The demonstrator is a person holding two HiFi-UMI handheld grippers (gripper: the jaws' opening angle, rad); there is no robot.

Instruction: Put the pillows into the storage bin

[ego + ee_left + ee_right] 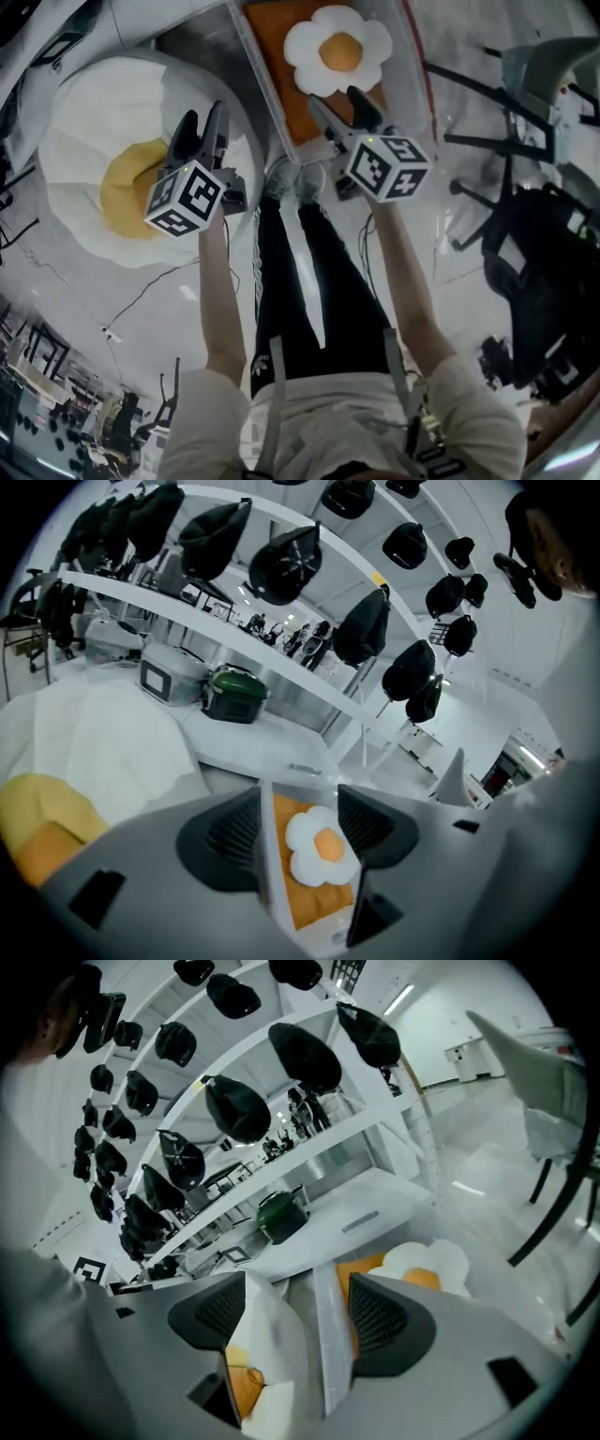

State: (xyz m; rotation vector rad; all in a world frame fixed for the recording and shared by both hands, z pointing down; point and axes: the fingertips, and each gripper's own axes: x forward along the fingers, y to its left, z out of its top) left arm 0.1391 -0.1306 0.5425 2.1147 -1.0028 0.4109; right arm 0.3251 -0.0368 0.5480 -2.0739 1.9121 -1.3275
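Pale workshop floor [84, 309] carries a big fried-egg pillow [84, 159] at left; the left tool [204, 117] hangs over it, jaws spread, empty. Upper centre, the storage bin [255, 70] holds a flower pillow [337, 52]; the right tool [336, 101], spread too, hovers by its rim. The wide fried-egg pillow may snag the bin wall or slip from a small pinch. The bin's far end is cut off.

White flower pillow [337, 52] (orange centre), white egg pillow [103, 131] with yellow yolk

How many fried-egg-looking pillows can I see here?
2: a big pillow on the floor left of the storage bin, a small pillow inside it. More may lie hidden underneath.
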